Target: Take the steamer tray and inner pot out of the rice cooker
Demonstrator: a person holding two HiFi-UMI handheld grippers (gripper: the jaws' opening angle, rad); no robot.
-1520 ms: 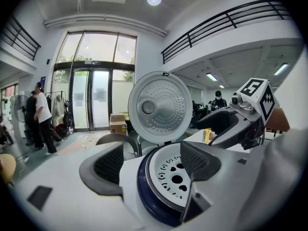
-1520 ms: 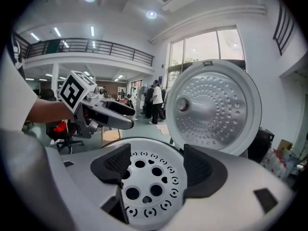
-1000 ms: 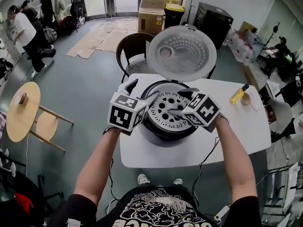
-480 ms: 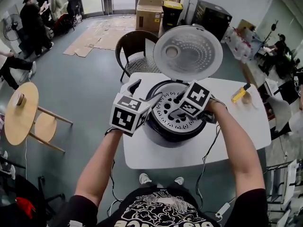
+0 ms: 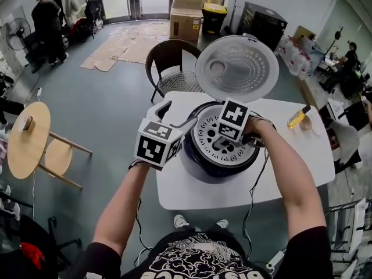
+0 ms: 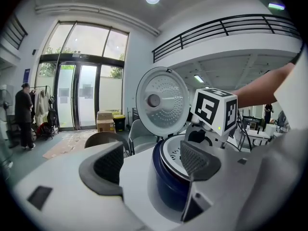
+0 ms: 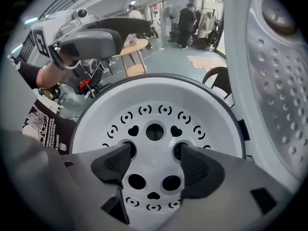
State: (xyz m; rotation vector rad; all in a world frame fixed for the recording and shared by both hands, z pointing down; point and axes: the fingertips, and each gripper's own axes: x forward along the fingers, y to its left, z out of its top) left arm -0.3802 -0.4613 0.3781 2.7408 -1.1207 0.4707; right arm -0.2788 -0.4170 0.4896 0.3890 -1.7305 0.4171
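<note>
The rice cooker (image 5: 200, 168) stands on the white table (image 5: 290, 161) with its lid (image 5: 237, 68) swung up. The white steamer tray (image 7: 159, 97), pierced with round and heart-shaped holes, sits in its mouth. A dark rim (image 7: 83, 114) rings the tray, and the inner pot underneath is hidden. My right gripper (image 7: 154, 152) points steeply down at the tray. Its jaws have just been closing a little but still stand open, the tips at two round holes with the tray's middle between them. My left gripper (image 6: 153, 160) is open at the cooker's left side, holding nothing.
A yellow object (image 5: 297, 119) lies on the table's far right. A dark chair (image 5: 168, 60) stands behind the table and a round wooden table (image 5: 26, 138) to the left. Cardboard boxes (image 5: 187, 16) and a person (image 5: 49, 22) are at the back.
My right gripper has tipped downward and sunk from the tray's right side onto its middle. The left gripper has edged slightly closer to the cooker's left side.
</note>
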